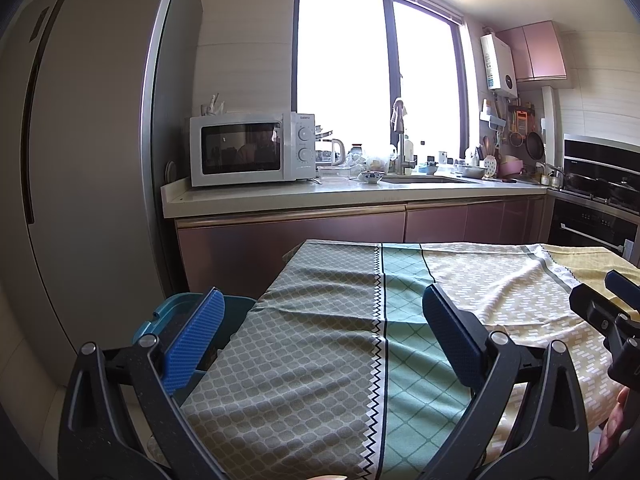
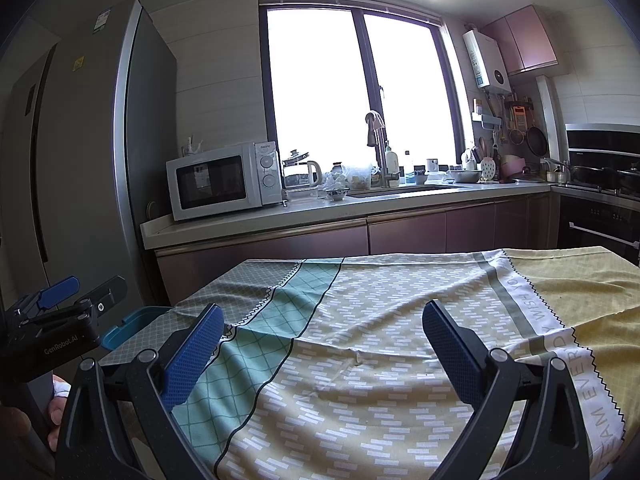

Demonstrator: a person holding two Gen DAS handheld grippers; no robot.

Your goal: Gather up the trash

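Note:
My left gripper (image 1: 324,300) is open and empty, held above the left part of a table covered with a patterned green, teal and yellow cloth (image 1: 332,344). My right gripper (image 2: 324,312) is open and empty above the middle of the same cloth (image 2: 380,320). A teal bin (image 1: 176,312) stands at the table's left edge, partly hidden behind my left finger; its rim also shows in the right wrist view (image 2: 128,326). No loose trash shows on the cloth. The right gripper shows at the right edge of the left wrist view (image 1: 612,312), and the left gripper at the left edge of the right wrist view (image 2: 60,316).
A kitchen counter (image 1: 320,196) runs behind the table with a white microwave (image 1: 250,150), a kettle, bowls, a sink and a faucet (image 1: 398,136). A tall grey fridge (image 1: 88,160) stands on the left. A stove and oven (image 1: 596,200) are on the right.

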